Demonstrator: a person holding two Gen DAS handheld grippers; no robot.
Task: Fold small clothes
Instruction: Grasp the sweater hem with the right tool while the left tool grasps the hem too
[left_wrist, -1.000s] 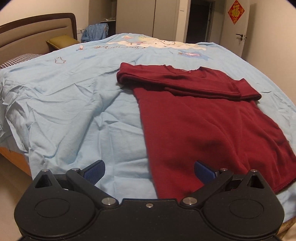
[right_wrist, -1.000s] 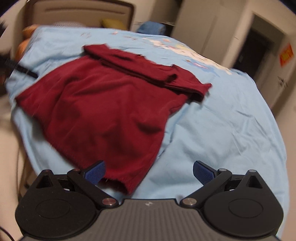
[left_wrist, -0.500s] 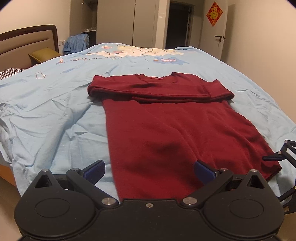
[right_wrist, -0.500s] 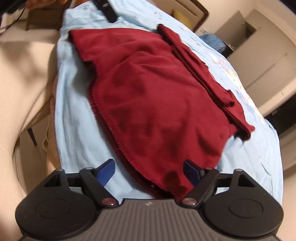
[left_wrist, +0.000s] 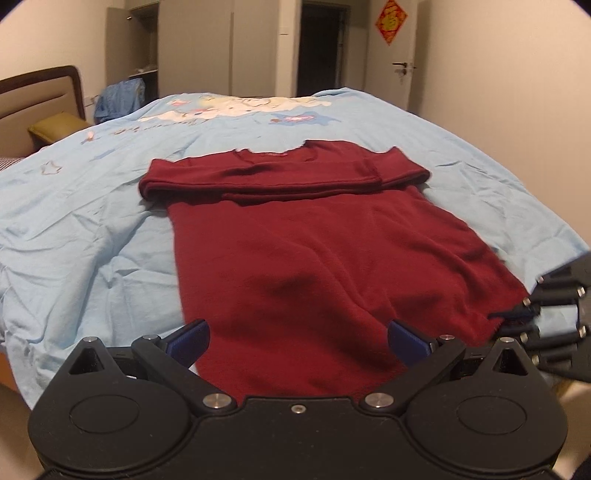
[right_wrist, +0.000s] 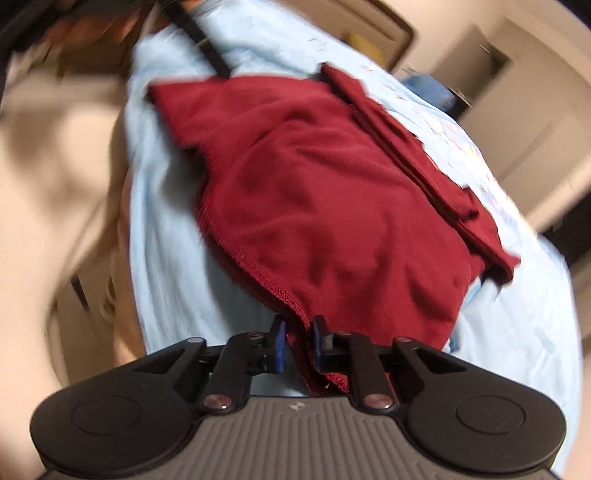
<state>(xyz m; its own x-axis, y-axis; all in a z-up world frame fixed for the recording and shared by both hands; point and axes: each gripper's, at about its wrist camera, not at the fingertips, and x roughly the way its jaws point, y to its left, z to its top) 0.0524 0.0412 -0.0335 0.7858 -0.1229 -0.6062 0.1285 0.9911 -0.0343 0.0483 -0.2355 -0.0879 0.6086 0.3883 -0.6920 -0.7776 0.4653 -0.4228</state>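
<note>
Right gripper (right_wrist: 298, 345) at lower centre of frame, jaws clamped on the hem corner of the dark red shirt (right_wrist: 332, 192). Left gripper (left_wrist: 297, 338) jaws wide apart over the hem at lower centre.

Home bedroom, bed (left_wrist: 92, 206), headboard (left_wrist: 40, 99), wardrobe (left_wrist: 192, 48)

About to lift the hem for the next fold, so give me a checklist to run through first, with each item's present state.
1. Right claw shut on the hem corner of the red shirt: ok, cloth sits between its fingers.
2. Left claw gripping the other hem corner: not ok, it is open, over the hem.
3. Sleeves folded across the chest: ok, both lie in a band near the collar.
4. Shirt body flat: not ok, shallow ripples run near the hem.
5. Blue bedsheet free of the right claw's grip: cannot tell, the cloth hides what is under it.
6. Views sharp enough to judge: not ok for the right wrist view, it is blurred.
</note>
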